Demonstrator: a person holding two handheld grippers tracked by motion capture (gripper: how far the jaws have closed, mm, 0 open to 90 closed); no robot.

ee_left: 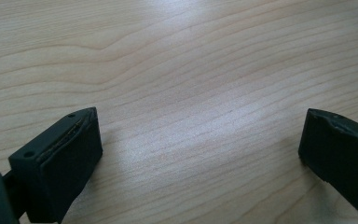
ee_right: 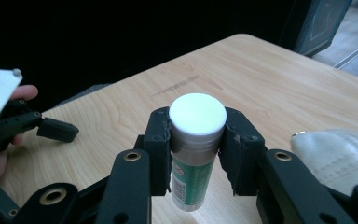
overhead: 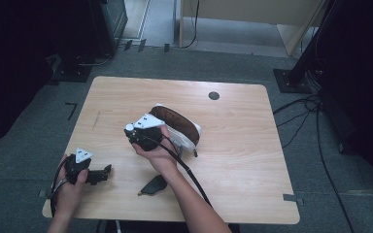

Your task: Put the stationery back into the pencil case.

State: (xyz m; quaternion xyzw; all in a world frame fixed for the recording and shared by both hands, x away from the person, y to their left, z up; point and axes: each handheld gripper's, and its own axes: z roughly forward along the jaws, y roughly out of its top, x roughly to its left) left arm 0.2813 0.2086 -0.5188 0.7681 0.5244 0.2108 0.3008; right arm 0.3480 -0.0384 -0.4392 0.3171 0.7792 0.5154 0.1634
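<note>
My right gripper (ee_right: 198, 122) is shut on a glue stick (ee_right: 193, 182) with a white cap and a green label, held upright between the jaws above the table. In the high view, that gripper (overhead: 132, 132) hangs over the middle of the table, right beside a white pouch (overhead: 177, 125) with a brown inside. The pouch's pale edge (ee_right: 340, 154) lies just right of the jaws. My left gripper (overhead: 104, 172) rests low near the table's front left, open. Its jaws (ee_left: 200, 126) stand wide apart over bare wood.
A small black object (overhead: 154, 185) lies near the front edge, beside the right forearm. A dark round spot (overhead: 214, 95) marks the wooden table (overhead: 252, 160) at the back. Dark equipment and cables (overhead: 315, 126) surround the table on the floor.
</note>
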